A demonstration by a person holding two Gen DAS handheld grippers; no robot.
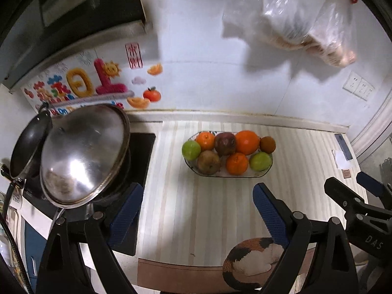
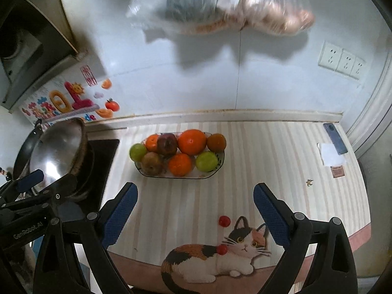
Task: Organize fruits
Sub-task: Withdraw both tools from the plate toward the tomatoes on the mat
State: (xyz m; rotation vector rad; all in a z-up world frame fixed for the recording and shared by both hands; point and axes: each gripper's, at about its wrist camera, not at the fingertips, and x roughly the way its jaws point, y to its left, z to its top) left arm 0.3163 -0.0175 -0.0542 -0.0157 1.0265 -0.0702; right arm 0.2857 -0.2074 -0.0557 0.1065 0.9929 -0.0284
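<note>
Left wrist view: the left claw (image 1: 197, 214) is hovering over the striped bench (image 1: 171, 196) with its blue pads spread wide and gripping nothing. The fruit dish (image 1: 229, 175) is sitting toward the back edge of the bench, about midway along it, well apart from the claw. It is carrying eight fruits in two rows: back row a green apple (image 1: 191, 150), a small orange (image 1: 206, 140), a dark red fruit (image 1: 225, 143), a large orange (image 1: 247, 142) and a brown fruit (image 1: 267, 144); front row a brownish fruit (image 1: 208, 162), a front orange (image 1: 237, 163) and a second green apple (image 1: 261, 161). A steel lid (image 1: 83, 156) is leaning over the stove at the bench's left end. The right claw (image 1: 348, 183) is showing at the lower right.

Right wrist view: the right claw (image 2: 196, 214) is likewise spread and empty, facing the same dish (image 2: 181, 177) from the front edge side. A phone (image 2: 335, 138) and paper are lying at the back right corner. The cat picture and red dots appear to be printed on the bench cover.

Judgement: all fruit is already in the dish, so sorting has not started. For a clean first pick, go for a front-row fruit, closing across its widest part, gently, and lifting straight up so the neighbours are not rolling off the shallow rim.
</note>
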